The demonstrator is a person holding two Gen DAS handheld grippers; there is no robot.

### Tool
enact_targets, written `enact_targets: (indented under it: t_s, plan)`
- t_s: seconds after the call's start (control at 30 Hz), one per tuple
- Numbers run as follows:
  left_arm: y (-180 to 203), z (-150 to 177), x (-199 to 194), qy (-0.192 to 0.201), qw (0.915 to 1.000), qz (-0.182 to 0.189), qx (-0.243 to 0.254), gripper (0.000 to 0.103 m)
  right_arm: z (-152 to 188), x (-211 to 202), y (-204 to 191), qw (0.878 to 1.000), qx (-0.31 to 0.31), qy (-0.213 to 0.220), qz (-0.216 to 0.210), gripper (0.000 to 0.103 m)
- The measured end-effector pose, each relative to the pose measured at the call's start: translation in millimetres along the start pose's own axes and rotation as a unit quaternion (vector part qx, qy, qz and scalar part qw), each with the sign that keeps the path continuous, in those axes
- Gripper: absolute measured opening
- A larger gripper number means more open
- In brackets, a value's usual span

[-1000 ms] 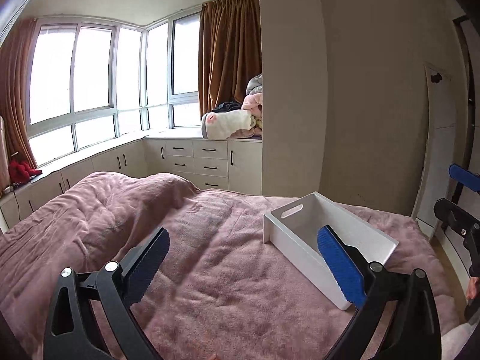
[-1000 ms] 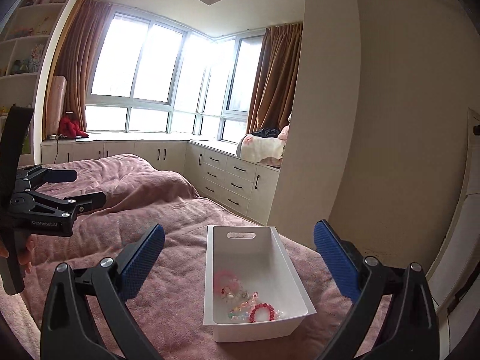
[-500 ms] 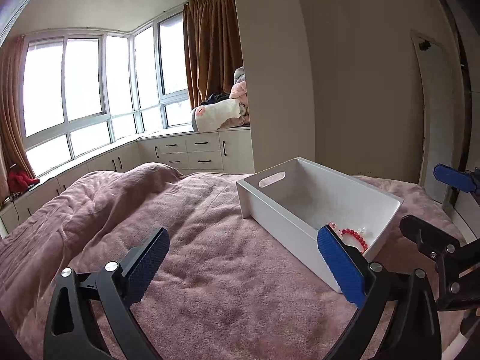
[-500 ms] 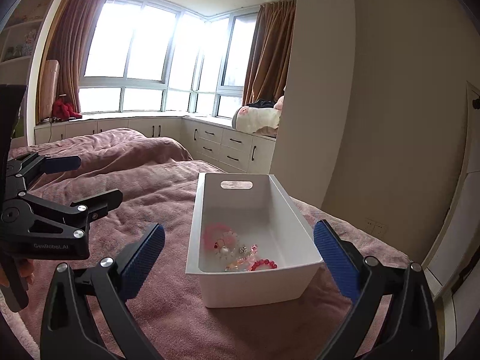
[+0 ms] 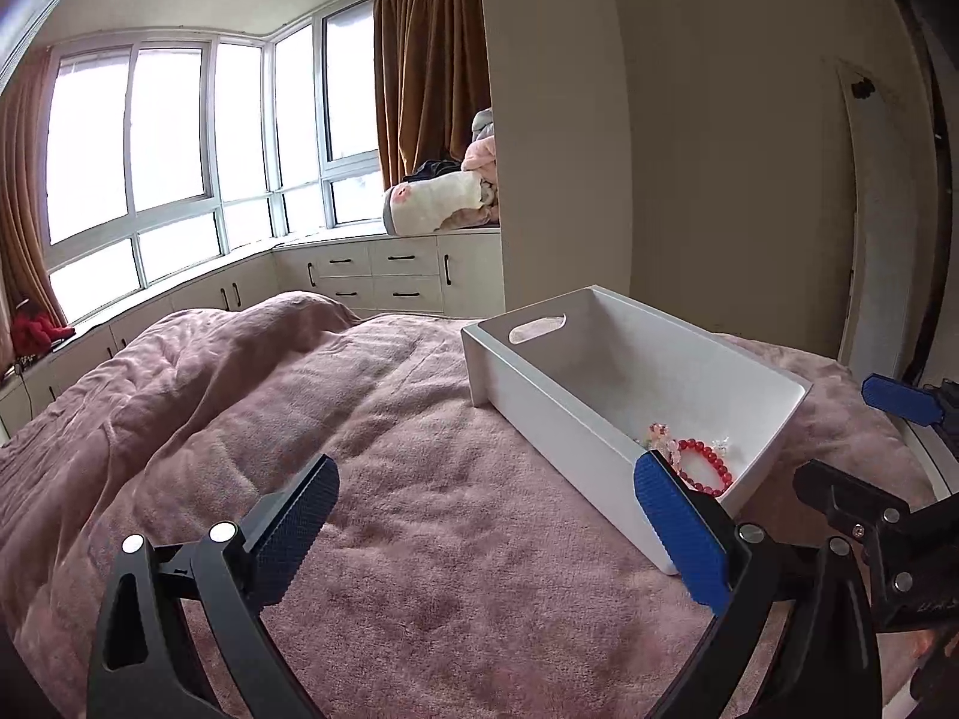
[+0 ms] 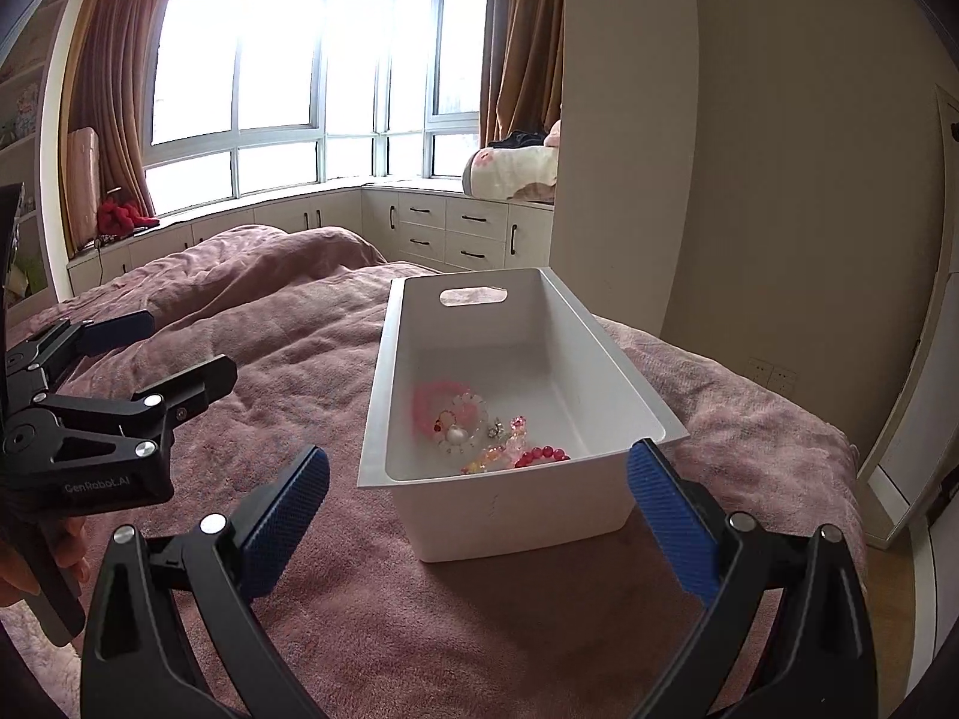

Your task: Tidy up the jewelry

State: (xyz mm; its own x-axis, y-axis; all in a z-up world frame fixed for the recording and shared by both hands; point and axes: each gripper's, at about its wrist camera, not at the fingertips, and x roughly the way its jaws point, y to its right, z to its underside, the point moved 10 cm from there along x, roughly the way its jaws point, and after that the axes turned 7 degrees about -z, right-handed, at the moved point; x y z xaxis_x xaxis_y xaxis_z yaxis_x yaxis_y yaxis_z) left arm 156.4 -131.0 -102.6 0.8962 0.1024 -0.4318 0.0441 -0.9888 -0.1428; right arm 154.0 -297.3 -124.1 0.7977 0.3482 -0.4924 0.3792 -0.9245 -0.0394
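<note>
Inside the white rectangular plastic bin point(image 6: 520, 395), the red beaded bracelet point(image 6: 542, 455) looks light, slippery; pinch across its beads. Left gripper point(image 5: 485, 530) and right gripper point(image 6: 473, 515) gape wide, empty.

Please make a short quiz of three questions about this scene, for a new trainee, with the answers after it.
1. True or false: the red bead bracelet lies inside the white rectangular plastic bin.
2. On what does the bin stand? A) a wooden desk B) the pink plush bed blanket C) the window seat
3. Fill in: both the left gripper and the right gripper have their jaws ____ and hold nothing.

Key: 1. True. 2. B. 3. open.
</note>
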Motion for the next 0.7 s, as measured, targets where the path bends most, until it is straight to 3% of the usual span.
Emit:
enact_targets:
  t_s: [0.7]
  plan:
    - [3.8,4.9,-0.6,-0.008,0.9999,0.010,0.010,0.100,2.2,-0.8,5.5,1.000,0.011,-0.006,0.006,0.098]
